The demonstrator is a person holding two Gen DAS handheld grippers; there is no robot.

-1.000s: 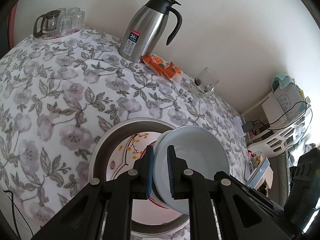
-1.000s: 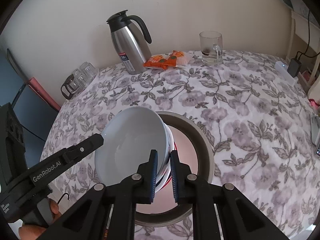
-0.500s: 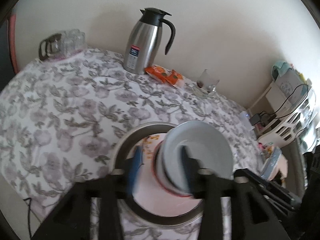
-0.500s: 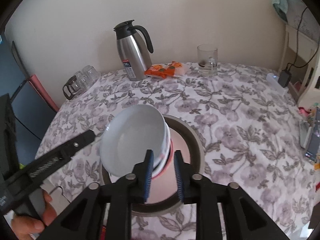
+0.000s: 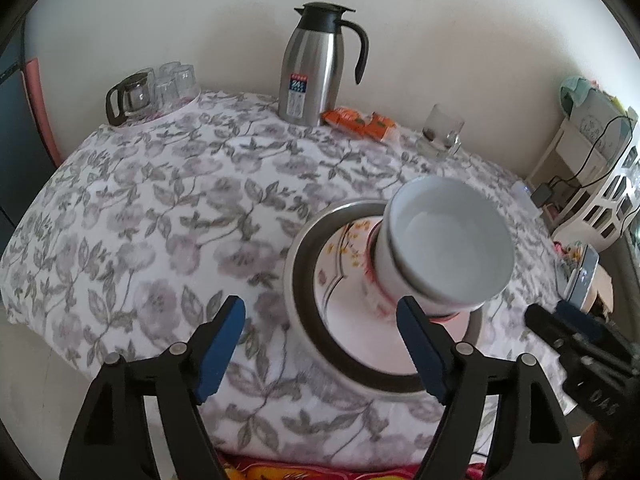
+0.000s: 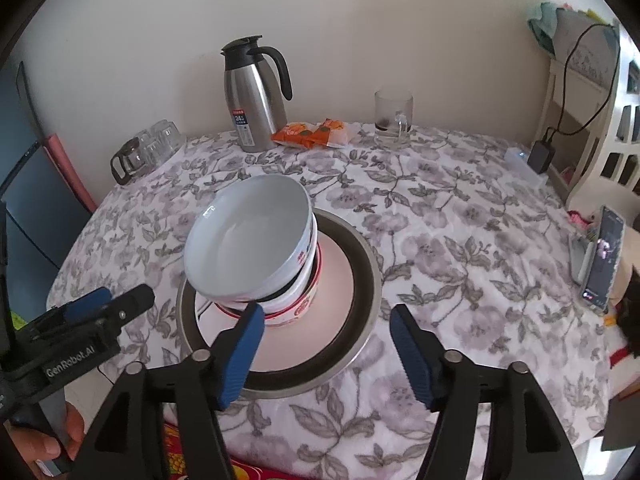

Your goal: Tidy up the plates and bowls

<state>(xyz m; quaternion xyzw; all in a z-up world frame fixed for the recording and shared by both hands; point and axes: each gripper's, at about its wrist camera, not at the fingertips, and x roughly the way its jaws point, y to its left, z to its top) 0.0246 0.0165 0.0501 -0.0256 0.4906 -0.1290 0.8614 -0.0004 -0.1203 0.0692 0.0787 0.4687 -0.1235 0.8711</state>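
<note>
Covering the table point(image 5: 168, 208), a floral cloth carries everything, and the steel basin point(image 6: 362, 280) serves as the landmark. Inside the basin lies a flowered plate point(image 5: 340, 256); on the plate stands a stack of bowls point(image 6: 256, 248), its top bowl tilted and leaning toward the left tongs' side. Behind the basin, near the wall, stand a steel thermos jug point(image 5: 312, 72), a glass mug point(image 6: 394, 120) and orange snack packets point(image 6: 312, 134).

Both tongs have just been opening: the left tongs point(image 5: 320, 344) and right tongs point(image 6: 324, 340) are released, with nothing between their blue pads, just in front of the basin.

The bowls look like glazed ceramic: stiff, fairly heavy, slippery and breakable. A pinch across the rim wall seems the safest hold, ideally from opposite sides.

How many bowls are stacked is hard to count, and the bowls hide the plate's middle. The stack's footing is not visible.
</note>
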